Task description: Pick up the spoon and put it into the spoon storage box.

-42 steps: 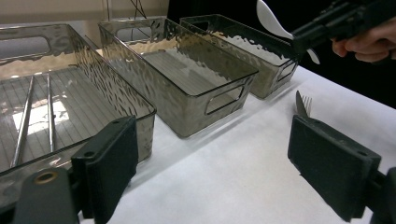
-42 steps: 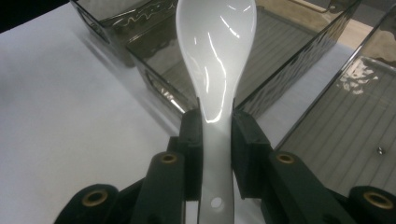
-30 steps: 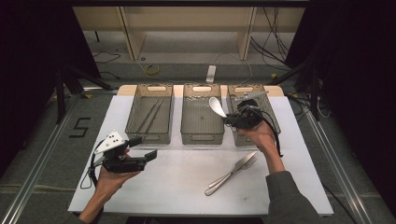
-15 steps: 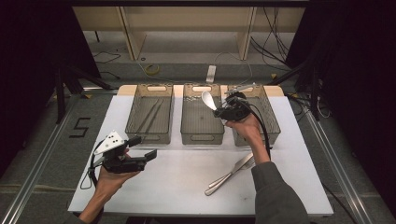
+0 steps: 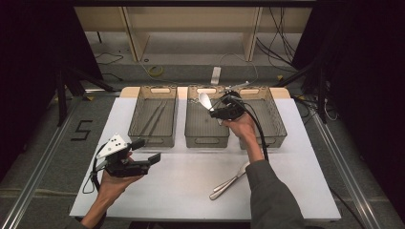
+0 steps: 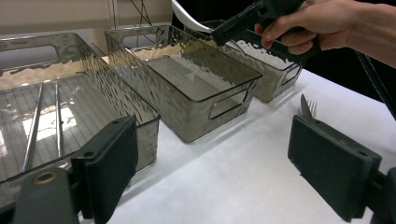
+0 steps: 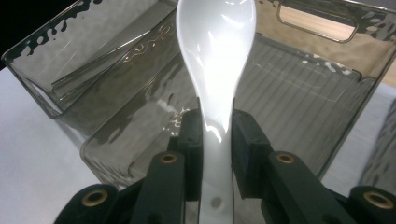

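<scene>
Left bin: the smoky translucent plastic bin on the left holds two thin metal sticks, lying flat on its floor.
Left gripper: the black left-hand gripper rests low over the white table, jaws spread wide with nothing between them; no shift from a second ago.
Middle bin: the smoky translucent middle bin sits empty, and now it is the target.
Spoon: the glossy white ceramic soup spoon is clamped by its handle, bowl pointing forward, above the middle bin.
Right gripper: the black right-hand gripper has swung across from over the right bin to the middle one, pads tight on the spoon handle throughout.
Meaning: the carry looks nearly done; lowering and letting go seems the next call.
Table front: a silver metal fork lies waiting near the right sleeve, apparently next to sort.
</scene>
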Motion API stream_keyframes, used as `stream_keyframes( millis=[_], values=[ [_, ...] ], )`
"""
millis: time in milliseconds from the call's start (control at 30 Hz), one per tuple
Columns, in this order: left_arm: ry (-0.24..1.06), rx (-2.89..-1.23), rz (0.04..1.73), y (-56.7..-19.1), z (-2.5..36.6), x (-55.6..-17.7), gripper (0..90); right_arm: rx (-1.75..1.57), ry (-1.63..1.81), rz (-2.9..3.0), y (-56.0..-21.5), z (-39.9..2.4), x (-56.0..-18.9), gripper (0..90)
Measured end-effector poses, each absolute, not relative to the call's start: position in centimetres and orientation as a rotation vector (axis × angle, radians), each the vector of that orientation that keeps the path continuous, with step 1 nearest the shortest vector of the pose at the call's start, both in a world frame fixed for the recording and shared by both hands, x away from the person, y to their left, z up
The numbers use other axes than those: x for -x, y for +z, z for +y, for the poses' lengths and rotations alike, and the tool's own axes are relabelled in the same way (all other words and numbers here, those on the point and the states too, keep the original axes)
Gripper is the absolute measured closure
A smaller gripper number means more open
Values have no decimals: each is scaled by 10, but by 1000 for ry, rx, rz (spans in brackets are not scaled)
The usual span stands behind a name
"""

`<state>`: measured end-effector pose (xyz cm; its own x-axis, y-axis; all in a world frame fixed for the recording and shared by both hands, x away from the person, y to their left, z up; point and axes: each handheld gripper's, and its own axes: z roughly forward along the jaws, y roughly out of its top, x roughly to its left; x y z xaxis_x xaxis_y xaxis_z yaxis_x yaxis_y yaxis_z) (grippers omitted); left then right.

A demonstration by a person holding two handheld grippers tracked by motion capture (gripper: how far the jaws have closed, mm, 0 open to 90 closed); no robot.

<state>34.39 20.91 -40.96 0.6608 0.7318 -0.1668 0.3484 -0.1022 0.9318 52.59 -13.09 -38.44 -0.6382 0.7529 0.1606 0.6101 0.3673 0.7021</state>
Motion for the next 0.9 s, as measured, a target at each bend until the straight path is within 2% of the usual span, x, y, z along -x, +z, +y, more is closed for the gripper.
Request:
stream_keyframes(
  millis=[900],
  values=[
    [409, -1704, 878, -409, 209, -344, 157, -1255, 1055, 2495, -404, -102, -531, 759]
  ],
)
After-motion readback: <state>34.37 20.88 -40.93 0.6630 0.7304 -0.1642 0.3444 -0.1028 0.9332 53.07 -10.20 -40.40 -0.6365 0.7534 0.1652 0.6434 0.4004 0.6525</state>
